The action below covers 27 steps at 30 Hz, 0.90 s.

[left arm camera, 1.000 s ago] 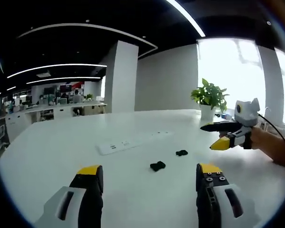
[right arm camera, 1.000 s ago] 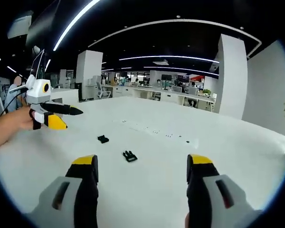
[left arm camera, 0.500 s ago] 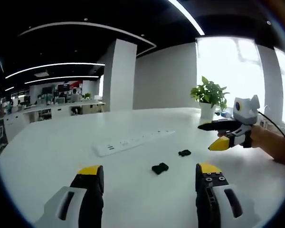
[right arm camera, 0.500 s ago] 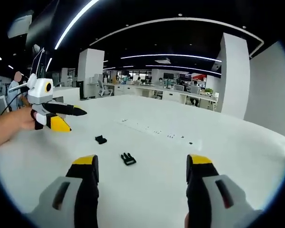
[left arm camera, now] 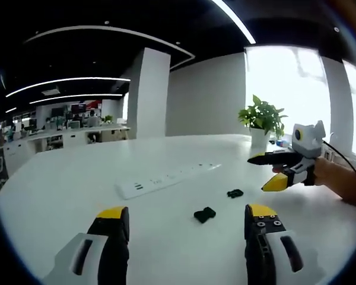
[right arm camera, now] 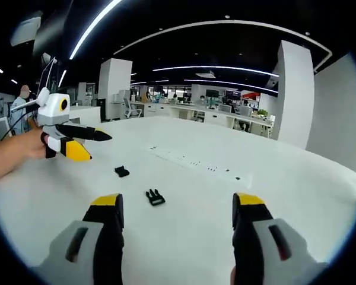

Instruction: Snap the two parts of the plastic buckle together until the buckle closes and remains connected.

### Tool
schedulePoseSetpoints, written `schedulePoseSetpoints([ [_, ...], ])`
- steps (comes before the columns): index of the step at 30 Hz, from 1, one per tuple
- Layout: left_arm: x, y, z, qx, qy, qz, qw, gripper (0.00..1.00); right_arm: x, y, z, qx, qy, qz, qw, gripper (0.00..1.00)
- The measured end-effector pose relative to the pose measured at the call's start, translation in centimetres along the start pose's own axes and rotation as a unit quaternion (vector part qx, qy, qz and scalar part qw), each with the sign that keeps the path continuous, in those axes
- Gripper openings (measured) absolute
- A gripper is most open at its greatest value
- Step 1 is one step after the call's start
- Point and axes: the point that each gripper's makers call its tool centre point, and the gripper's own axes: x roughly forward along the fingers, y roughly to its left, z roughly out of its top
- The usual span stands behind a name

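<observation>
Left claw (left arm camera: 187, 222) and right claw (right arm camera: 177, 208) both hovering open, two black buckle halves (left arm camera: 204, 214) (left arm camera: 235, 193) lying apart on the white counter (left arm camera: 77, 184).

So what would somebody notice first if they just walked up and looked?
Probably the two small black buckle pieces lying apart on the big white table, just ahead of the left gripper with its yellow-tipped jaws wide open. The right gripper hangs over the table beside them, held in a hand, with a long white power strip and a green potted plant farther back.
</observation>
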Motion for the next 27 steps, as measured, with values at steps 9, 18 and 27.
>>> schedulePoseSetpoints([
  [9,0.9,0.5,0.7,-0.010,-0.005,0.001,0.9999,0.83,0.4,-0.5,0.0,-0.002,0.000,0.002,1.0000,0.76],
  [18,1.7,0.6,1.1,-0.008,-0.006,-0.006,0.9999,0.85,0.6,-1.2,0.1,0.000,-0.001,-0.001,1.0000,0.76],
  [27,1.6,1.5,0.8,-0.004,-0.002,0.005,1.0000,0.88,1.0,-1.2,0.5,-0.008,-0.003,0.006,0.9999,0.77],
])
